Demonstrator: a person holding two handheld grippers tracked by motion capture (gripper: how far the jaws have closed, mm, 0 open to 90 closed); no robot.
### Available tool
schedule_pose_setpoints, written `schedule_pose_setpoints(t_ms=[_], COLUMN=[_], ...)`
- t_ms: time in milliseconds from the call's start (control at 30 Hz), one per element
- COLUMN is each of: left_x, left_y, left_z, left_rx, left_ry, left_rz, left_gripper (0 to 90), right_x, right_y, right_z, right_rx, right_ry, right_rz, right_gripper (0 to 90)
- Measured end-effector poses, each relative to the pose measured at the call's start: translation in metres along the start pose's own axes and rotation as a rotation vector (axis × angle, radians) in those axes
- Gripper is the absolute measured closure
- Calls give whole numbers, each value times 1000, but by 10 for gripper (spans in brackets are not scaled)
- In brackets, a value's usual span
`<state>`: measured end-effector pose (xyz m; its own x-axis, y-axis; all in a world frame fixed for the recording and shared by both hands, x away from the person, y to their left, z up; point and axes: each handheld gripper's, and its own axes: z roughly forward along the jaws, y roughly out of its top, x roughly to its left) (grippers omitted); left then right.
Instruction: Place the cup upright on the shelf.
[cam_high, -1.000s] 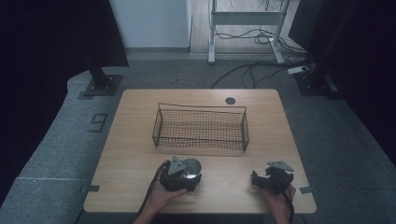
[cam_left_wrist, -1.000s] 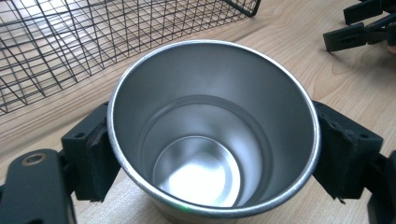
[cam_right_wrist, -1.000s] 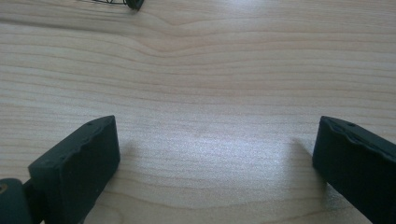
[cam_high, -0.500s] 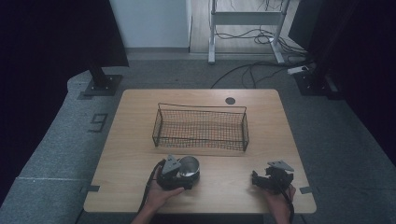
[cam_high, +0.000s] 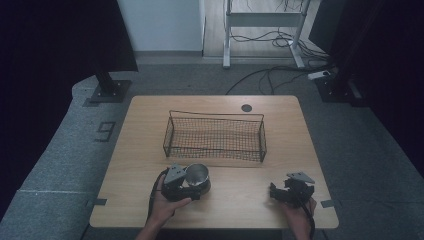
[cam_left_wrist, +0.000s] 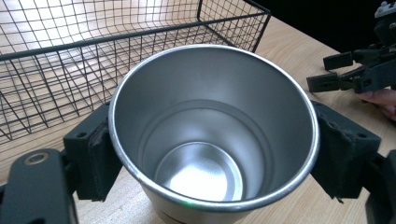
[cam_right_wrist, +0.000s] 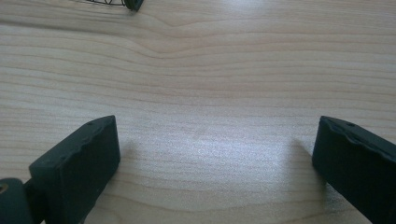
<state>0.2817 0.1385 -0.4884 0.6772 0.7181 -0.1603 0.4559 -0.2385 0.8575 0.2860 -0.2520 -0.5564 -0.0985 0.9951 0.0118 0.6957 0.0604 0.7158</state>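
Presently, a steel cup (cam_left_wrist: 212, 130) is seen clamped between the jaws of the left hand-held gripper (cam_high: 186, 182), one black pad pressed against each side of the cup wall just below the rim. The cup is held upright, mouth open to the top, and its inside is bare. In the high view the cup (cam_high: 198, 174) is located at the near left-centre of the worktop (cam_high: 140, 150), just in front of the wire basket (cam_high: 215, 136). Whether the cup base is touching the wood cannot be told. The near long rail of the basket (cam_left_wrist: 84, 44) is seen close behind the cup in the left gripper view, with a narrow strip of wood between them.

The basket is placed across the middle of the worktop, its long sides parallel to the near edge, and nothing is seen inside it. Broad bare margins are left to its left and right, and a band of bare wood behind it, where a small dark round fitting (cam_high: 246, 107) is set near the far edge.

The right hand-held gripper (cam_high: 290, 190) is held low near the near right corner, close to the front edge and well apart from the cup. Its jaws are spread wide, with nothing between them but bare wood (cam_right_wrist: 210, 116). A basket corner (cam_right_wrist: 133, 4) is visible at the upper edge of the right gripper view.
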Motion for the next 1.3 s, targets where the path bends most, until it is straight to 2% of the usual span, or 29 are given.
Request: schedule_pose_setpoints(t_ms=[567, 933, 1300], left_x=[6, 3, 7], left_y=[6, 8, 17], left_z=[-12, -11, -10], left_rx=[-26, -16, -17], left_ry=[8, 6, 18], left_rz=[-5, 8, -12], left_gripper=[160, 160, 161], right_x=[0, 0, 0], right_y=[0, 0, 0], right_z=[0, 0, 0], right_rx=[-1, -1, -4], right_ry=[1, 0, 1], right_rz=[-1, 0, 0], right_gripper=[8, 11, 18])
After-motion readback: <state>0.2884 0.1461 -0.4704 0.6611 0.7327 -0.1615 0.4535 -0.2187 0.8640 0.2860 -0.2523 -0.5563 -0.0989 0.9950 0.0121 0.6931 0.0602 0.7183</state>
